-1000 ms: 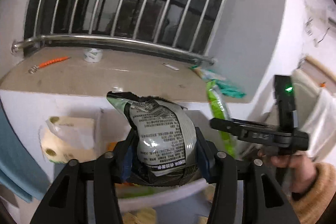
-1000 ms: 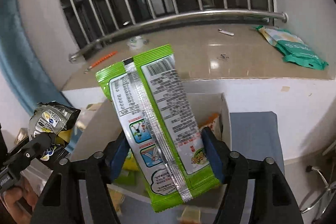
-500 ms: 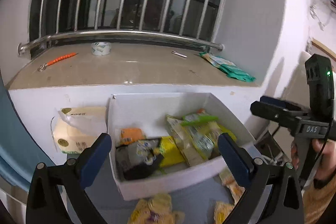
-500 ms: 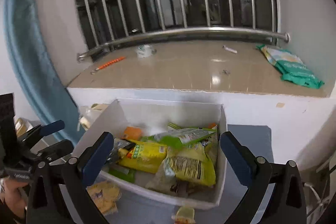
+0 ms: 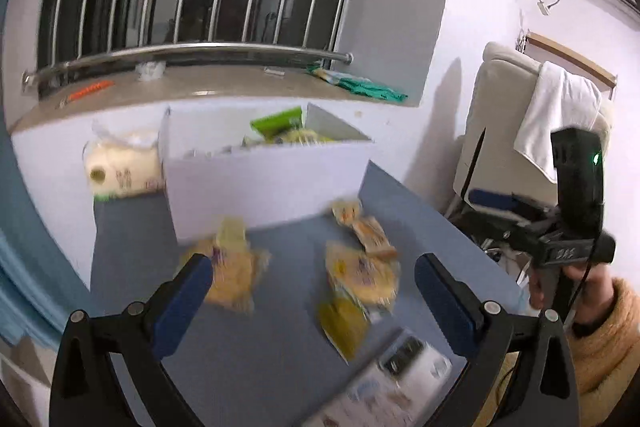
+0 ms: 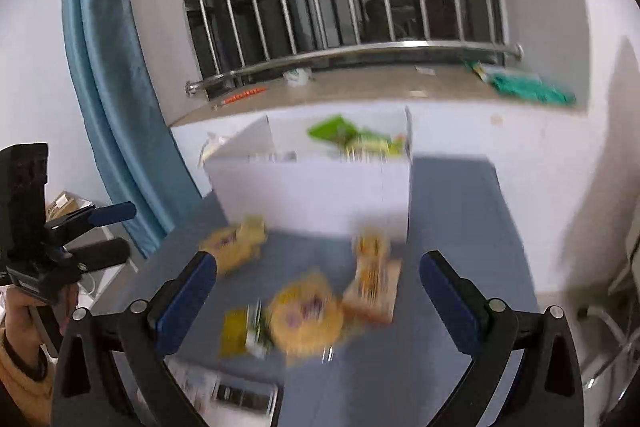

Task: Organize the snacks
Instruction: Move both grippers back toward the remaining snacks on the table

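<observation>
A white box [image 5: 264, 183] [image 6: 316, 195] with snack packets inside, a green one [image 5: 276, 121] [image 6: 336, 129] on top, stands at the back of the blue-grey table [image 5: 260, 347] [image 6: 452, 227]. Several yellow snack packets lie loose in front of it: one at the left [image 5: 232, 267] [image 6: 236, 243], a round one [image 5: 364, 271] [image 6: 306, 315], a small one near the box [image 5: 370, 227] [image 6: 372, 269]. My left gripper [image 5: 312, 275] is open and empty above them. My right gripper [image 6: 318, 273] is open and empty too. Both views are blurred.
A pack of paper rolls [image 5: 120, 167] stands left of the box. A white and black packet [image 5: 396, 375] [image 6: 224, 387] lies at the table's near edge. The window sill [image 5: 200, 83] holds a green bag [image 5: 360, 87]. A chair with a towel [image 5: 556, 115] stands to the right.
A second ago each gripper was shut on a snack packet. Both opened over the box and the packets now lie inside. Both grippers have pulled back and down toward the loose packets.
</observation>
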`<action>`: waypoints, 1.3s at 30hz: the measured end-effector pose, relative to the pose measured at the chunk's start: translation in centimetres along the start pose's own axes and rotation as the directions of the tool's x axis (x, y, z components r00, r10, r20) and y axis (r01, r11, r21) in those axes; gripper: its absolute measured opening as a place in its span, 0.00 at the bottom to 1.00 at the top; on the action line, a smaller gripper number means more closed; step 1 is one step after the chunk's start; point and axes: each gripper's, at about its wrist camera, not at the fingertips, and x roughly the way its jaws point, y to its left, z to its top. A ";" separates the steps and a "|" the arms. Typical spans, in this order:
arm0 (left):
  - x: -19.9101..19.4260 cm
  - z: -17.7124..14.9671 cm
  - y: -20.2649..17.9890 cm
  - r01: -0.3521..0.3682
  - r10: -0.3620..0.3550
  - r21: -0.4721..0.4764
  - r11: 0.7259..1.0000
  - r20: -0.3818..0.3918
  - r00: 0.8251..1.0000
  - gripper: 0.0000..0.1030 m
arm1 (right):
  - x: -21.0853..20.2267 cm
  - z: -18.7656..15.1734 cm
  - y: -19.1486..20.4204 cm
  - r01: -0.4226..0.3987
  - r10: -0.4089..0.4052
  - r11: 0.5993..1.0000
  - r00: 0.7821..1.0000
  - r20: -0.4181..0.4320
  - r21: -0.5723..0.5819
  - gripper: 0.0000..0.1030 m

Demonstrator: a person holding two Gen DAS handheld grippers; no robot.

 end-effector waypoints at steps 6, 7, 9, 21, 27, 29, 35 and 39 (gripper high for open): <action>-1.9 -2.4 -0.1 -0.025 0.027 -0.057 0.998 0.017 0.999 1.00 | 0.7 -2.7 -0.5 0.082 -0.080 0.996 0.995 -0.053 0.037 1.00; -1.9 -2.3 -0.1 -0.028 0.029 -0.060 0.998 0.018 0.999 1.00 | 1.1 -2.6 -0.6 0.092 -0.089 0.995 0.994 -0.059 0.038 1.00; -2.0 -2.2 -0.2 -0.043 0.044 -0.053 0.998 0.021 0.999 1.00 | 2.3 -1.8 -0.7 0.097 -0.095 0.994 0.994 -0.052 0.044 1.00; -1.2 -2.8 0.6 -0.047 0.047 -0.072 0.996 0.001 0.999 1.00 | 14.2 2.2 -3.0 0.166 -0.163 0.986 0.970 -0.180 -0.003 1.00; -0.6 -3.0 1.0 -0.050 0.049 -0.082 0.995 -0.013 0.999 1.00 | 17.2 2.2 -4.3 0.176 -0.163 0.984 0.957 -0.239 0.036 1.00; -0.3 -3.1 1.2 -0.057 0.056 -0.091 0.994 -0.018 0.998 1.00 | 17.7 1.9 -4.4 0.177 -0.163 0.984 0.952 -0.257 0.031 0.98; 0.7 -2.9 1.6 -0.059 0.055 -0.110 0.992 -0.034 0.998 1.00 | 18.3 1.2 -5.1 0.144 -0.125 0.989 0.950 -0.287 0.045 0.48; 2.4 -2.0 1.6 -0.060 0.055 -0.095 0.994 -0.051 0.997 1.00 | 15.9 0.9 -5.1 0.089 -0.071 0.994 0.968 -0.240 0.063 0.48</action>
